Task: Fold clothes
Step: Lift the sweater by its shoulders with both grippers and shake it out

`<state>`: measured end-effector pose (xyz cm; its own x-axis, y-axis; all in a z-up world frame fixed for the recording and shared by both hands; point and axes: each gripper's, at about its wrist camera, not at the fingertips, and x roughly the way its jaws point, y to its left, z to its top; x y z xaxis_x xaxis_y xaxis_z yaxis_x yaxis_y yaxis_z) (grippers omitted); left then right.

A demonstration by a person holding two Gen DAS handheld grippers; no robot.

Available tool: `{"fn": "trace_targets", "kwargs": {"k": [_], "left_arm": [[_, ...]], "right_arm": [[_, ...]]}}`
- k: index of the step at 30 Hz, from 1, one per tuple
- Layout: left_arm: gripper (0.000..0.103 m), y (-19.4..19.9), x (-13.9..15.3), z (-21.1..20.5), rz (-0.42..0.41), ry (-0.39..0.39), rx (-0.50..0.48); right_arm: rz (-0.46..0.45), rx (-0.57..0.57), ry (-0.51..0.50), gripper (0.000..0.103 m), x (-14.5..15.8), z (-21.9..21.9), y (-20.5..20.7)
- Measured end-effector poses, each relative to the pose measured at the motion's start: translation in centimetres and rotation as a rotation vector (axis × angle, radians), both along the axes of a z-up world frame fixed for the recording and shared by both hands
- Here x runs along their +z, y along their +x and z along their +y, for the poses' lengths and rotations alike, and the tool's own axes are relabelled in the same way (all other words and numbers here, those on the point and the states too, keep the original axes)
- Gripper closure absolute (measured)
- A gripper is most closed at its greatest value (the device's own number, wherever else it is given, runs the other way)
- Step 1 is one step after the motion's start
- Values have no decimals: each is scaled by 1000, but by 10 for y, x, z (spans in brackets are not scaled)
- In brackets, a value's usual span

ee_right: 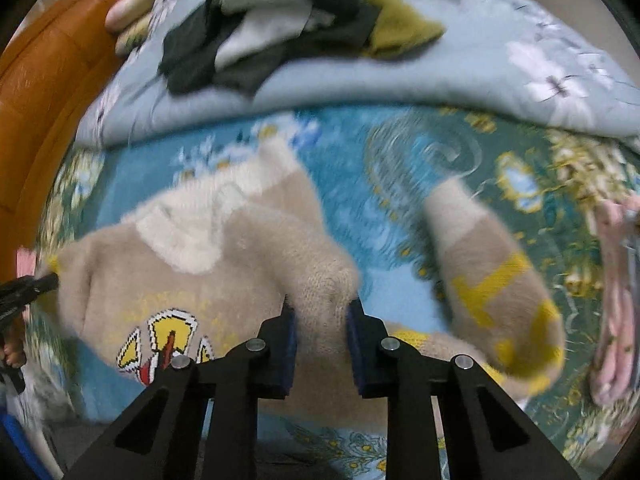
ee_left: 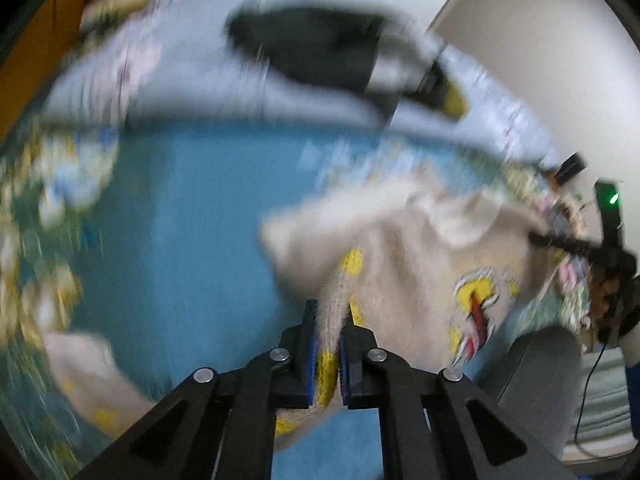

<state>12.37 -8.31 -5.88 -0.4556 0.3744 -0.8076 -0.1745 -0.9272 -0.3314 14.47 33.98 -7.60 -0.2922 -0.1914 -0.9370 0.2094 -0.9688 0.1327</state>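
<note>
Claws (ee_left: 329,330) (ee_right: 322,320) pinch sweater (ee_right: 224,264) (teal bedspread (ee_right: 392,200)).

left tool (ee_left: 329,322): clamped | right tool (ee_right: 322,312): apparently gripping, blurred

Blue floral bed (ee_right: 352,216) under beige sweater (ee_right: 224,264), grey quilt (ee_right: 360,84).

we see a teal floral bedsheet (ee_right: 352,208), a pale blue flowered quilt (ee_right: 400,80) bunched beyond it, and an orange headboard (ee_right: 44,92) at left.
</note>
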Motion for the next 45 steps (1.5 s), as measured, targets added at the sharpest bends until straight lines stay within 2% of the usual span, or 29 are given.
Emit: {"fn": "trace_targets", "kwargs": {"k": [4,7,10,12,16,22,25,28,29,32,34,35,38,40,43,45], "left_arm": [[95,-24,55,5,165,60,15],[95,-30,103,10,298,82,-2],[95,-20,155,8,430,105,-26],[95,-8,180,4,497,120,-30],[95,29,199,-14,552,174,-38],[95,84,208,-47,580,248,-44],[95,104,228,-62,628,248,-53],[95,105,236,-69,648,206,-36],[95,97,230,-68,626,183,-22],[95,62,187,-66,493,152,19],[95,41,148,-65,369,147,50],[95,30,123,-66,305,169,67],[95,9,56,-73,145,226,125],[95,-1,22,-73,61,224,151],[95,-10,-9,-71,-9,203,165],[95,-20,-15,-69,-16,199,175]], "right_arm": [[105,-101,-4,81,44,8,-3],[221,-185,-40,82,92,18,-3],[354,-258,-97,82,147,31,11],[413,-272,-108,82,172,32,23],[524,-268,-116,82,216,27,56],[633,-215,-97,82,251,9,114],[676,-191,-117,82,268,3,138],[698,-177,-124,82,280,-4,146],[680,-175,-116,82,276,-8,139],[602,-175,-94,82,257,-20,115],[518,-183,-76,82,224,-28,91],[474,-187,-70,82,206,-32,78],[358,-208,-56,82,150,-40,47],[285,-228,-57,82,113,-43,29],[187,-244,-23,82,68,-45,6],[161,-249,-6,82,53,-47,-6]]}}
